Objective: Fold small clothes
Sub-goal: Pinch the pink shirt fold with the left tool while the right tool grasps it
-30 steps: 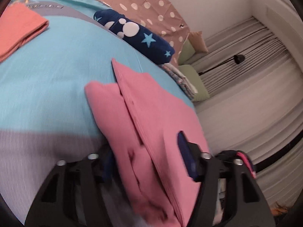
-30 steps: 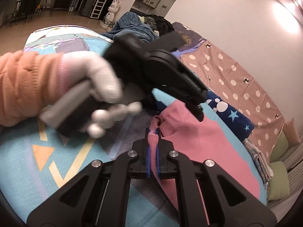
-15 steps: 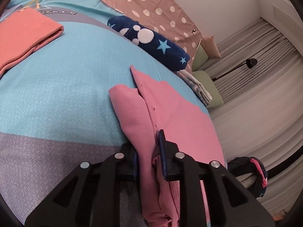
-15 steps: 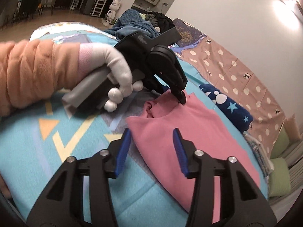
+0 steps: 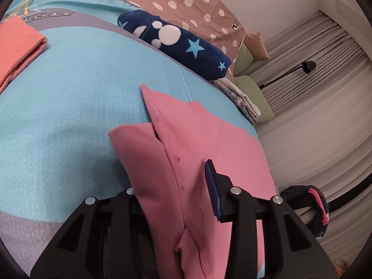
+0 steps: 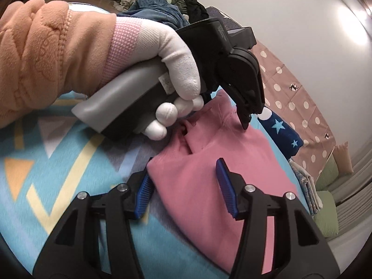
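Observation:
A pink garment point(image 5: 186, 144) lies partly folded on the blue bed cover point(image 5: 69, 88); it also shows in the right wrist view point(image 6: 209, 162). My left gripper point(image 5: 172, 193) is open, its jaws straddling the garment's near folded edge; the left finger is hidden under the cloth. In the right wrist view the left gripper point(image 6: 246, 116) is held by a white-gloved hand point(image 6: 172, 53) and points down at the garment's collar end. My right gripper point(image 6: 183, 186) is open and empty, just above the garment's near corner.
A folded salmon cloth point(image 5: 16, 48) lies at the far left of the bed. A navy star-patterned roll point(image 5: 176, 44) and a dotted brown sheet point(image 5: 190, 4) lie behind. Green cushions point(image 5: 253, 93), curtains and a lamp point(image 5: 308, 66) are at right. Piled clothes point(image 6: 172, 4) sit at the bed's far end.
My right gripper released the pink garment and opened. My left gripper closed on the garment's edge half a second ago and has opened again; the garment now lies flatter.

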Available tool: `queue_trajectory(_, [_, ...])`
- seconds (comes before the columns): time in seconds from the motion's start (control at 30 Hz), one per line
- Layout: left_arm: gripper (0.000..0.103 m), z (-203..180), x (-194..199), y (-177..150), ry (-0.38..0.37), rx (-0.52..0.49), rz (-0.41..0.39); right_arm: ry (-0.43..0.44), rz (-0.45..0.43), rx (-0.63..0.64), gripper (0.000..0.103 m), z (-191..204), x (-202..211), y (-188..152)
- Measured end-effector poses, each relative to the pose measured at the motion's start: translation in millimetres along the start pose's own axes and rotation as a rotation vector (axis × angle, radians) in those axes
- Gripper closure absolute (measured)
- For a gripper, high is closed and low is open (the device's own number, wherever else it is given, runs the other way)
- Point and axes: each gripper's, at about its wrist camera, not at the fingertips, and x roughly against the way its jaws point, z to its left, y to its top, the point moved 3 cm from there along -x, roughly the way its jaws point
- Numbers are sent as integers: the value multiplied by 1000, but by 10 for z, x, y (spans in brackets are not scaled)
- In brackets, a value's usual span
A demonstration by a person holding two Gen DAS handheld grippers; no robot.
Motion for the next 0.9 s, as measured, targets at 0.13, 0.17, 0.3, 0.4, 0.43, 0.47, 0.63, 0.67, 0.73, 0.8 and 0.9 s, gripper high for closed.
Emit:
queue_trajectory(0.13, [58, -40, -77, 74, -25, 11, 31, 9, 3, -29, 54, -4, -23, 16])
queue_trajectory(0.17, [58, -58, -91, 82, -18, 7, 33, 23, 2, -32, 72, -8, -19, 13])
queue_trajectory(0.3, [82, -69, -109, 111, -32, 67, 24, 71, -11, -114, 94, -167, 13, -13])
queue_trajectory(0.4, [92, -89, -74, 156, -47, 105, -1, 93, -69, -210, 94, -361, 192, -6])
queue_trajectory(0.43, [93, -124, -63, 175, -39, 98, -5, 93, -85, -233, 94, -430, 249, -11])
queue_trajectory(0.47, [93, -164, -59, 192, -34, 91, -7, 89, -90, -239, 94, -475, 277, -16])
queue_trajectory(0.63, [95, -464, -46, 280, -8, 47, -27, 59, -112, -294, 94, -705, 420, -121])
queue_trajectory(0.67, [95, -525, -47, 293, -6, 38, -34, 56, -117, -308, 94, -737, 446, -143])
queue_trajectory(0.73, [95, -658, -53, 324, -6, 28, -49, 48, -127, -342, 94, -849, 492, -198])
queue_trajectory(0.8, [95, -794, -55, 354, -18, 27, -67, 39, -140, -380, 94, -982, 562, -250])
queue_trajectory(0.9, [95, -1005, -96, 394, -27, 12, -73, 21, -156, -430, 93, -1186, 647, -355])
